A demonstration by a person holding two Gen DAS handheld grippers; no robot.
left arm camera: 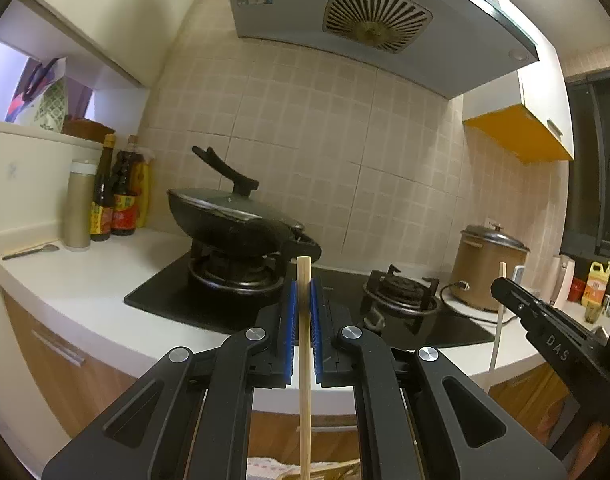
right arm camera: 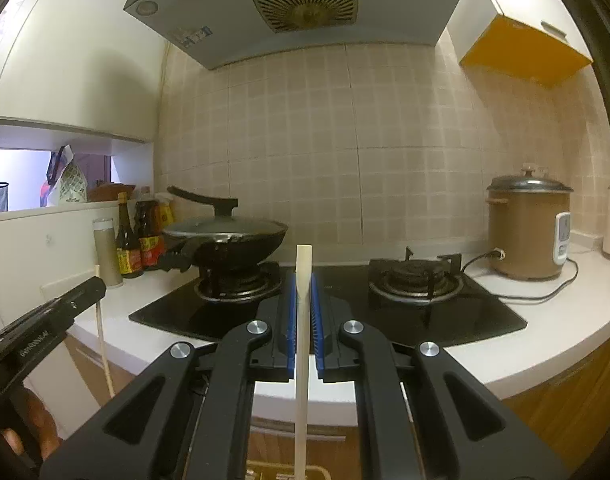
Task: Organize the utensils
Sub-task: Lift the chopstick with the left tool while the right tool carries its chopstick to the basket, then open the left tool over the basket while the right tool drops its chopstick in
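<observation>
Left tool clenches wooden chopstick | right tool grips pale chopstick | only left view shows, apparently, a spoon on desk

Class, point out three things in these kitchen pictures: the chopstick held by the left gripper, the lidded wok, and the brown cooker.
chopstick [left arm camera: 304,320], left wrist view, shaft between the blue pads.
wok [left arm camera: 225,228], left wrist view, black side wall.
brown cooker [right arm camera: 521,236], right wrist view, body's front.
</observation>
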